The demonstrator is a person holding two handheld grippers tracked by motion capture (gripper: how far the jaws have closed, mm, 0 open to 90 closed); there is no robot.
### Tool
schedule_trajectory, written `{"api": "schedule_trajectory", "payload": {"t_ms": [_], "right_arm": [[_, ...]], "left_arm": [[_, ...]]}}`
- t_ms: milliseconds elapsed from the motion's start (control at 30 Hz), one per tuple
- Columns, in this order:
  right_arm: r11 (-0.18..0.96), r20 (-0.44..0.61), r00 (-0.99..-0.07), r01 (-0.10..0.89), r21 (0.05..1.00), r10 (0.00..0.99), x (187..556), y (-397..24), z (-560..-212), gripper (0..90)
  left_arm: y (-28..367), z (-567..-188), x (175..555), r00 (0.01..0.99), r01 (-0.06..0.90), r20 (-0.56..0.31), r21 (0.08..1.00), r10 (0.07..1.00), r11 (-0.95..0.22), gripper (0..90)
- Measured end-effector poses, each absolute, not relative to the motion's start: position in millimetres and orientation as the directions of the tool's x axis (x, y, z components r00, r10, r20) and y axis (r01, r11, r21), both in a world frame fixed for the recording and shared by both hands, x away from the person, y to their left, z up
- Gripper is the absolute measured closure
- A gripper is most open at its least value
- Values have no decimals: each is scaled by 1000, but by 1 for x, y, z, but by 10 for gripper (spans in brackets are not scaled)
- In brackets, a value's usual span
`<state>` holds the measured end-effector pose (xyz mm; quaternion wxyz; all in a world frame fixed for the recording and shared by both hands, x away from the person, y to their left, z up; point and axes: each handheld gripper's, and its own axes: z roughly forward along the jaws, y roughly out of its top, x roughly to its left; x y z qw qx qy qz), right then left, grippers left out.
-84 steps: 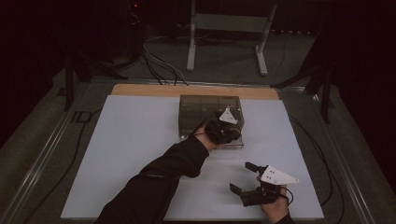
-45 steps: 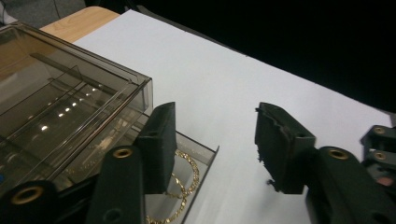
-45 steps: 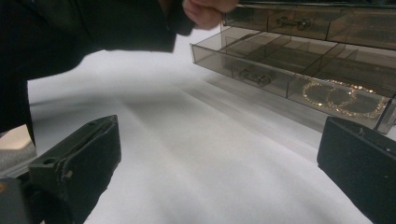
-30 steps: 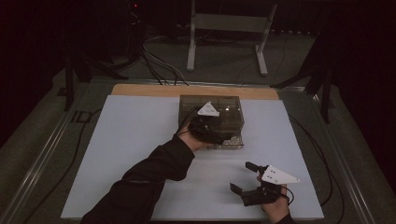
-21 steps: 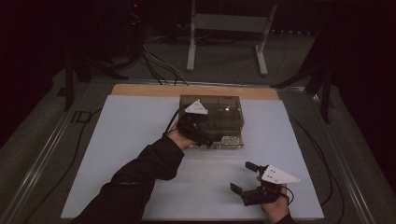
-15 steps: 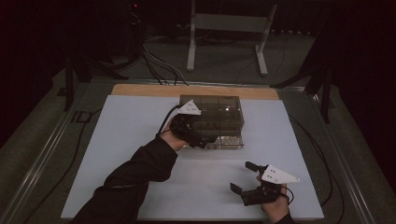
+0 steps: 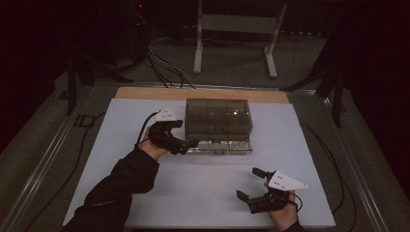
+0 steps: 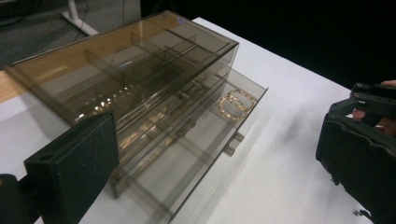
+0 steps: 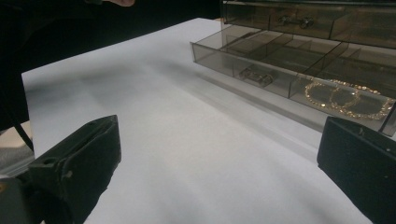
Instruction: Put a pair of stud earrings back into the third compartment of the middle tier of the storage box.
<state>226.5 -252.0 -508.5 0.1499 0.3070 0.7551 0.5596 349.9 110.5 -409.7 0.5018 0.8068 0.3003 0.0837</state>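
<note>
**Drawer out, both grippers empty**

The smoked clear drawer box (image 7: 218, 120) sits at the middle of the white table (image 7: 145, 193), toward its far edge. Its bottom drawer (image 7: 220, 146) is pulled out toward the person, and gold bracelets (image 8: 236, 103) lie in one end compartment. Just beside the box's left end hovers the left gripper (image 7: 186, 134); its jaws have just been opening and stand wide, nothing between them. Well apart, near the table's front edge, the right gripper (image 7: 247, 183) rests, jaws spread, nothing held.

Open drawer (image 7: 220, 146) juts fwd; mat (image 7: 203, 183) free elsewhere.
</note>
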Motion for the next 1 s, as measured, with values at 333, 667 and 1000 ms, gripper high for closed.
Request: {"api": "schedule_trajectory", "payload": {"t_ms": [333, 667, 1000], "right_arm": [[183, 115, -767, 291, 939, 631, 226, -252, -508, 0], [186, 118, -768, 297, 937, 629, 226, -250, -509, 0], [187, 120, -767, 301, 935, 630, 227, -250, -510, 0]], "left_arm": [[134, -421, 339, 791, 391, -157, 873, 592, -291, 5], [160, -446, 323, 776, 402, -161, 871, 610, -282, 5], [175, -476, 305, 763, 425, -170, 859, 623, -285, 5]]}}
